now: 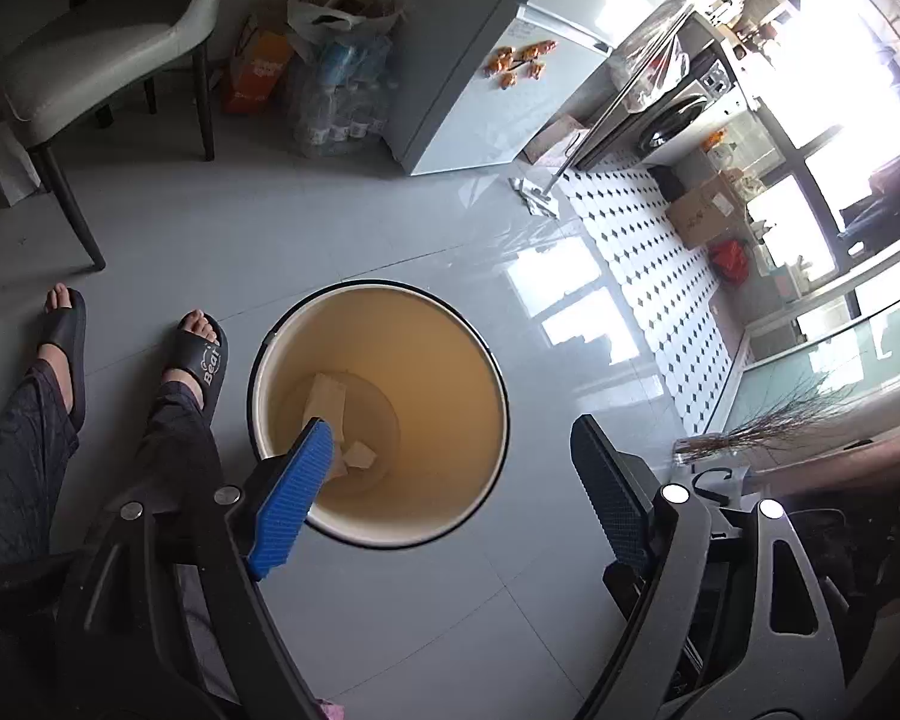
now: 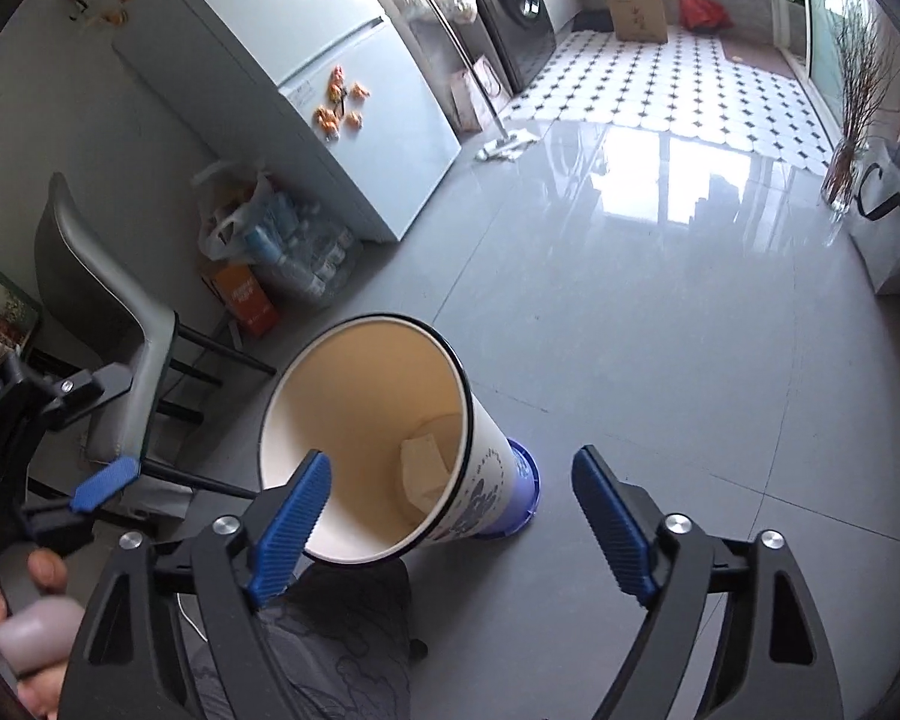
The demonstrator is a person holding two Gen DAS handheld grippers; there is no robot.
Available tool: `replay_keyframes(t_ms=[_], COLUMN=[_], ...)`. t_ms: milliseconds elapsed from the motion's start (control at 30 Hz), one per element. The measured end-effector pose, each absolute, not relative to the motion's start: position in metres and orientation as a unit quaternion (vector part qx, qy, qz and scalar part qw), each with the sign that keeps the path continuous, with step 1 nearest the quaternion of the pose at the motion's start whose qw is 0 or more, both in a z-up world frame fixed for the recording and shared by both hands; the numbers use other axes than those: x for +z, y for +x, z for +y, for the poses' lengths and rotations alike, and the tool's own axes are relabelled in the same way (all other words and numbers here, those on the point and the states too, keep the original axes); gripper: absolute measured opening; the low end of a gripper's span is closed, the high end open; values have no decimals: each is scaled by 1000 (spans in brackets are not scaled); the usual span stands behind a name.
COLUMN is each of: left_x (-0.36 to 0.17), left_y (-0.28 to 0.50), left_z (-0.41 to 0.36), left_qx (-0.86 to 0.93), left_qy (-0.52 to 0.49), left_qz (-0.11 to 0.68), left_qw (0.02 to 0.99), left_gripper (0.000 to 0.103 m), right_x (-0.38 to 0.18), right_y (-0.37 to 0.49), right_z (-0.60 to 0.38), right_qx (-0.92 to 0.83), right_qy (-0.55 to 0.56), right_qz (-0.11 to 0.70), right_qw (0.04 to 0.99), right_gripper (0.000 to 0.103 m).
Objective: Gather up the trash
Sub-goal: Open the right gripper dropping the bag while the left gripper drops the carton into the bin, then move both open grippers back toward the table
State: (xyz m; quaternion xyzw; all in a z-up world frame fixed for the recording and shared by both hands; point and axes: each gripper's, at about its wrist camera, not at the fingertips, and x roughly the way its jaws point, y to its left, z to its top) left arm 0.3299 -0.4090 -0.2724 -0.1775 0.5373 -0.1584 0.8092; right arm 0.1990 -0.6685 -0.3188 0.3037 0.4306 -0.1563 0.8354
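Observation:
A tall cup-shaped trash bin (image 1: 450, 324) with a black rim and cream inside stands on the grey floor; it also shows in the right wrist view (image 2: 492, 456) with blue patterns outside. Pale crumpled paper (image 1: 330, 402) lies at its bottom, also seen in the right wrist view (image 2: 423, 468). My left gripper (image 1: 450, 462) is open and empty above the bin's mouth. My right gripper (image 2: 450, 486) is open and empty, just above and beside the bin. The left gripper also shows in the right wrist view (image 2: 108, 438), open.
A grey chair (image 1: 90, 60) stands to the left, near the person's sandalled feet (image 1: 201, 354). Bags and a pack of bottles (image 1: 336, 90) sit by a white fridge (image 1: 510, 60). A mop (image 1: 534, 192), cardboard box (image 1: 702, 210), vase of twigs (image 2: 852, 138) and paper bag (image 2: 888, 222) stand further off.

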Motion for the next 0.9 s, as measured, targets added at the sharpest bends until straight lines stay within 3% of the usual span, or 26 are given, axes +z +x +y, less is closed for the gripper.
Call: replay_keyframes(t_ms=[133, 433, 900], left_x=[-238, -131, -44], left_y=[316, 279, 223], left_z=[-399, -358, -206], left_qx=[-160, -164, -75], left_qy=[-189, -170, -159], left_qz=[517, 424, 326], left_qw=[819, 874, 929], left_gripper=[83, 97, 97], right_x=[-285, -200, -86], right_y=[188, 170, 159], right_z=[-659, -624, -511], right_qx=[-168, -142, -84], right_qy=[299, 266, 180], right_qz=[400, 372, 310], right_qw=[850, 878, 930], right_gripper=[95, 95, 95])
